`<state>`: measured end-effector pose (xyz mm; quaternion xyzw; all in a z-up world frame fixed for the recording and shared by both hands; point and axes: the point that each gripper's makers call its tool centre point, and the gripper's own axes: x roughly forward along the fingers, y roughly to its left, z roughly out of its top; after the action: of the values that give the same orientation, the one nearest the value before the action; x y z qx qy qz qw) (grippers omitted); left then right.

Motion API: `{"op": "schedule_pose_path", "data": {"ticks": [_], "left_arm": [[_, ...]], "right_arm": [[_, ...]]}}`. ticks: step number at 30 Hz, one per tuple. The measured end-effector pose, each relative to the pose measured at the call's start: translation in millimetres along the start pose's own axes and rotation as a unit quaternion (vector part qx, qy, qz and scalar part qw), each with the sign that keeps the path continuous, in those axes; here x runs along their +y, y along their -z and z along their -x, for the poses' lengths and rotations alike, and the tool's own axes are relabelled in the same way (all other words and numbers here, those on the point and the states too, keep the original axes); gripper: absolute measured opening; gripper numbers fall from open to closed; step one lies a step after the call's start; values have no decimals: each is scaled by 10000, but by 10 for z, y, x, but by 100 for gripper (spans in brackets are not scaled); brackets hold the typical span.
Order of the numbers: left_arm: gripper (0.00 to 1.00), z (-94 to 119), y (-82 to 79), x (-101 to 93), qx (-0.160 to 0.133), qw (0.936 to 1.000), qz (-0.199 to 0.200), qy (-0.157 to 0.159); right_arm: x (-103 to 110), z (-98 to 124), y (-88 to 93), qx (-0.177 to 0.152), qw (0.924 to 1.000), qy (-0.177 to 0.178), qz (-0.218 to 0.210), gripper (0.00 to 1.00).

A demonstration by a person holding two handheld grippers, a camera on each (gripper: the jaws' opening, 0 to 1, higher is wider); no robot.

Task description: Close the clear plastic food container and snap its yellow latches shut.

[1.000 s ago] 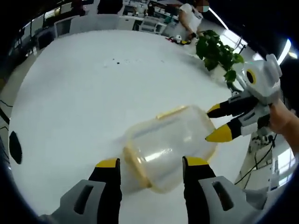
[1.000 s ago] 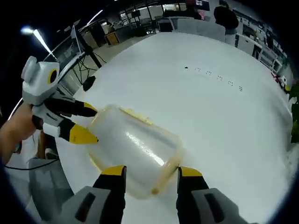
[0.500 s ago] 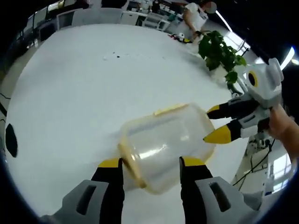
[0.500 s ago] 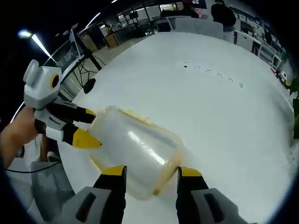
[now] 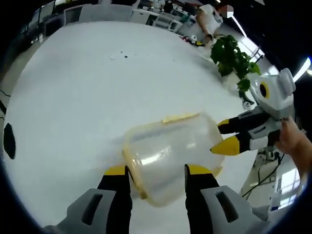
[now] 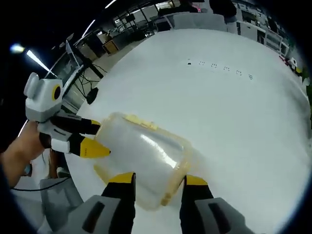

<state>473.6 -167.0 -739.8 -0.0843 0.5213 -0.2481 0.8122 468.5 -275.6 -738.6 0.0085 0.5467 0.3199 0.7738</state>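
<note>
The left hand-held gripper [image 5: 155,171] has its two yellow-tipped jaws spread on either side of one end of the container [image 5: 170,156], the tips against its sides; whether they press it I cannot tell. That end carries a yellow latch [image 5: 132,170] running between the jaws. The right hand-held gripper [image 5: 226,137] reaches the container's far end from the right of the left gripper view, its jaws parted, one tip touching the clear wall, a hand [image 5: 295,146] behind it.

In the right gripper view, the right hand-held gripper [image 6: 155,179] likewise straddles an end of the container [image 6: 139,161], jaws apart, tips at its walls, with a yellow latch [image 6: 176,179] between them. The left hand-held gripper [image 6: 95,139] meets the opposite end from the left, jaws parted, held by a hand [image 6: 22,153].

The container is clear plastic with a yellow rim. It lies on a white desk [image 5: 87,92], near the desk's edge. Another yellow latch [image 5: 179,117] lies along the container's far side. Beyond the container, small dark specks [image 6: 219,70] mark the desk. Past the desk's edge stands a green plant [image 5: 234,58].
</note>
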Motion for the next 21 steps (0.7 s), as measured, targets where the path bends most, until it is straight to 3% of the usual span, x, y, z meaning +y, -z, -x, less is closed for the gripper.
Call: {"op": "schedule_pose_path", "data": {"ticks": [13,21], "left_arm": [[42,-5,-14,20,-65,9999,-79,41],[43,3,-10,23,-85,9999,-82,74]], "right_arm": [[-27,13,8,-173,9998,3,-37,35],[-21,18,-15,-66,9999,58,117,37]]}}
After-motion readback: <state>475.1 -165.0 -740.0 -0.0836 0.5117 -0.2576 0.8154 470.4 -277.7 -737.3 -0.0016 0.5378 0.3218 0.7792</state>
